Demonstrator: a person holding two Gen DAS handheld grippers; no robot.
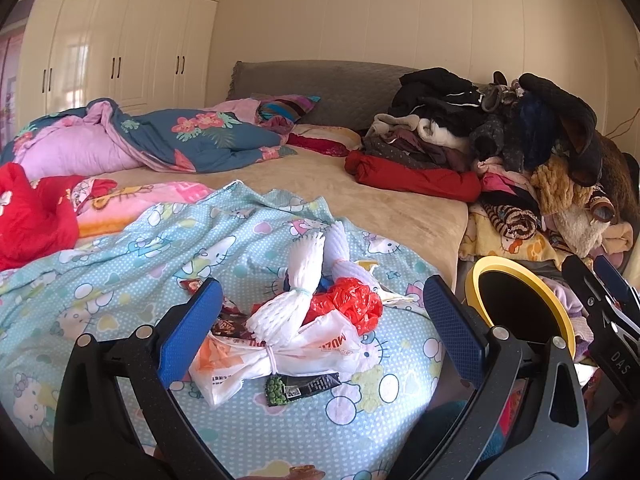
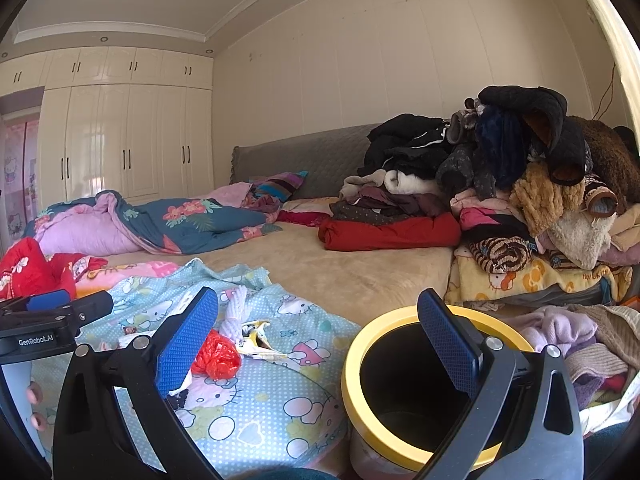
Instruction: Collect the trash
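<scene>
A heap of trash lies on the light blue cartoon-print blanket (image 1: 120, 264): white foam netting (image 1: 296, 300), a crumpled red plastic bag (image 1: 352, 304), a white printed plastic bag (image 1: 280, 360), a dark snack wrapper (image 1: 300, 388) and a brown wrapper (image 1: 228, 324). My left gripper (image 1: 322, 336) stands open just above and around this heap, holding nothing. A yellow-rimmed bin (image 2: 400, 392) with a black inside stands at the bed's right side. My right gripper (image 2: 320, 348) is open and empty, its right finger over the bin's mouth, the red bag (image 2: 216, 356) by its left finger.
A tall pile of clothes (image 2: 520, 184) fills the bed's right side behind the bin. A blue floral quilt (image 1: 180, 140) and red fabric (image 1: 32, 216) lie at the left. The beige sheet (image 1: 360, 192) is bare in the middle. White wardrobes (image 1: 112, 52) stand behind.
</scene>
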